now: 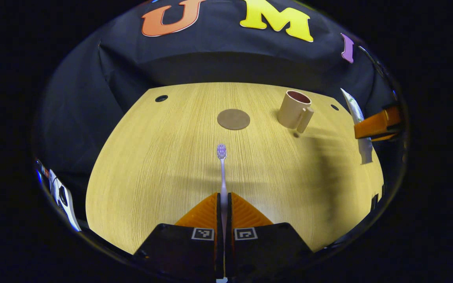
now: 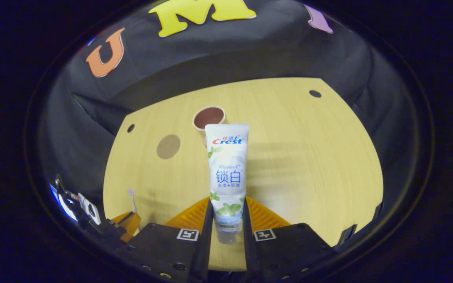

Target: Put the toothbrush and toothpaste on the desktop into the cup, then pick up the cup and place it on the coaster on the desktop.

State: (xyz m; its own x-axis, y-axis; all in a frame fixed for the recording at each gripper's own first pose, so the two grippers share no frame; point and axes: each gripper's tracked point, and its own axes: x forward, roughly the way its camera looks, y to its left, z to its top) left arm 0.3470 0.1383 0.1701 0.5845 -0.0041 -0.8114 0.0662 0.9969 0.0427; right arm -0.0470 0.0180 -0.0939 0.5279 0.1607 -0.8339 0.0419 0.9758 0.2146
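both views are evenly lit from above, the desktop [image 1: 163, 165] bright and warm while the booth cloth behind stays dim. in the left gripper view a broad soft shadow falls across the wood toward 3 o'clock, and the cup [image 1: 294, 110] throws a short one at its foot. fisheye bending is strong (the desk edges curve hard near the rim). the centre is sharp; things toward 8 o'clock smear and blur.

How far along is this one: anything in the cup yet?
Nothing yet. The left gripper is shut on the toothbrush and the right gripper on the toothpaste, both lifted. The cup looks empty, beside the bare coaster. Both drops and the cup move remain.
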